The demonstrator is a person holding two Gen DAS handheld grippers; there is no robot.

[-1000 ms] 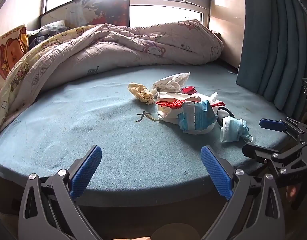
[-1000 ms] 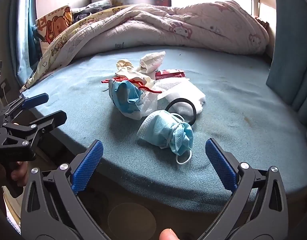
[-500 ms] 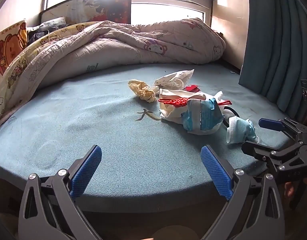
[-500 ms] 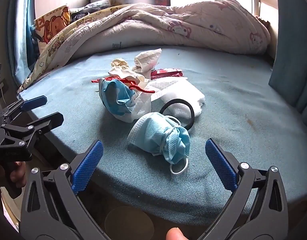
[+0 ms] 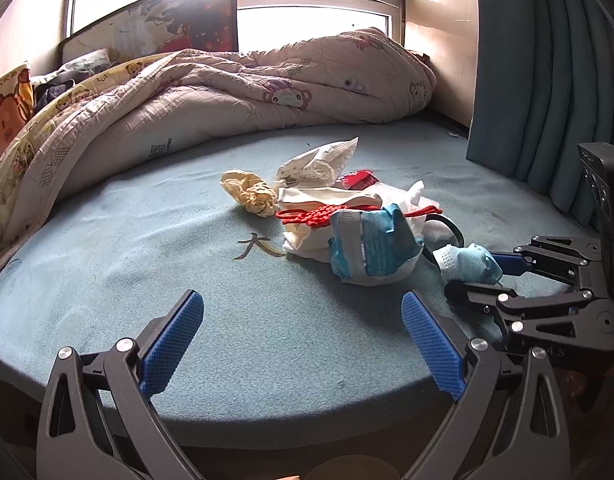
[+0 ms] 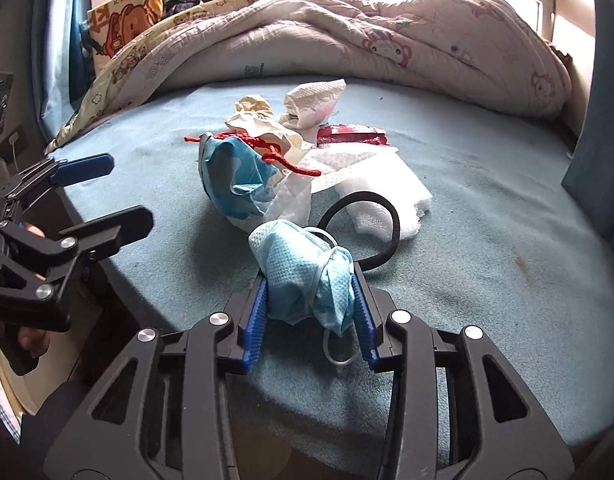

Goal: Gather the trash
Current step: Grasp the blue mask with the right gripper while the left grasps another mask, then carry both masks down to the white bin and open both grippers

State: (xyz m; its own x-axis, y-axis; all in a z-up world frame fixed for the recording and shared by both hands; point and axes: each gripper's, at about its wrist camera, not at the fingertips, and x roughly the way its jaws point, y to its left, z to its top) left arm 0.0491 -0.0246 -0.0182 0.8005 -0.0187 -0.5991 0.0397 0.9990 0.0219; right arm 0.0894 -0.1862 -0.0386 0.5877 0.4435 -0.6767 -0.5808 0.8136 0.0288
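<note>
A pile of trash lies on the blue bed sheet [image 5: 147,264]. My right gripper [image 6: 311,312] is shut on a crumpled light-blue face mask [image 6: 303,272], which rests on the sheet; it also shows in the left wrist view [image 5: 467,264]. Behind it lie a black hair band [image 6: 387,216], a blue and white wrapper [image 6: 235,176] with a red cord [image 6: 275,152], white tissue [image 6: 371,184], a red packet [image 6: 353,135] and a yellowish wad [image 5: 251,194]. My left gripper [image 5: 303,340] is open and empty near the bed's front edge, left of the pile.
A rumpled quilt [image 5: 235,92] covers the back of the bed. A cartoon pillow [image 5: 5,112] is at the far left. A dark teal curtain [image 5: 547,72] hangs at the right. A small twig-like scrap [image 5: 255,246] lies on the sheet.
My right gripper has moved forward and shut on the face mask. My left gripper has moved forward over the bed edge and stays open.
</note>
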